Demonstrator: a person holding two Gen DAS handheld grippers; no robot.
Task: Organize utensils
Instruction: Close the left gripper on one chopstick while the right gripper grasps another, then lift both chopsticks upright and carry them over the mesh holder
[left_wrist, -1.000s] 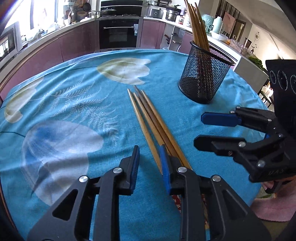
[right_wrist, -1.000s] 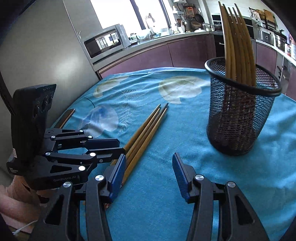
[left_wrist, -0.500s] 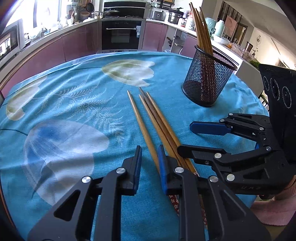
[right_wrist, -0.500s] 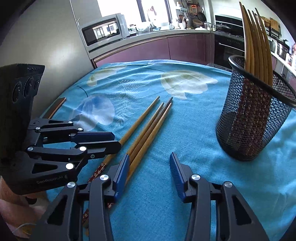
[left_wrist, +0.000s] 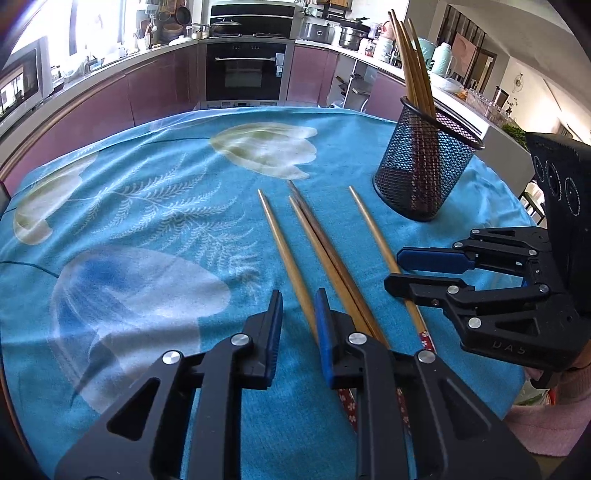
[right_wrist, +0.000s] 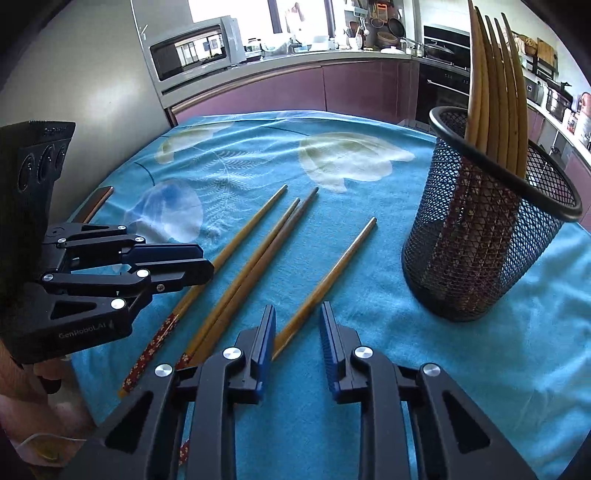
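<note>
Left wrist view, step: the left gripper (left_wrist: 298, 325), black with blue pads, straddles the leftmost light bamboo chopstick (left_wrist: 286, 258) lying on the blue floral tablecloth (left_wrist: 155, 206); a good pick closes squarely on that shaft alone, clear of the touching pair of chopsticks (left_wrist: 328, 254) just beside it.
Left wrist view, fingers: apart, nothing clamped.
Left wrist view, pose: low over the cloth, pointing along the sticks towards the black wire-mesh holder (left_wrist: 424, 173), which stands upright with several chopsticks in it.
Right wrist view, step: the right gripper (right_wrist: 297, 328) frames the separate rightmost bamboo chopstick (right_wrist: 328, 280); gripping near the handle end should ease tipping it into the holder (right_wrist: 480, 236).
Right wrist view, fingers: apart, the stick between them, seemingly ungripped.
Right wrist view, pose: low, level, angled along the stick, the holder near on the right.
</note>
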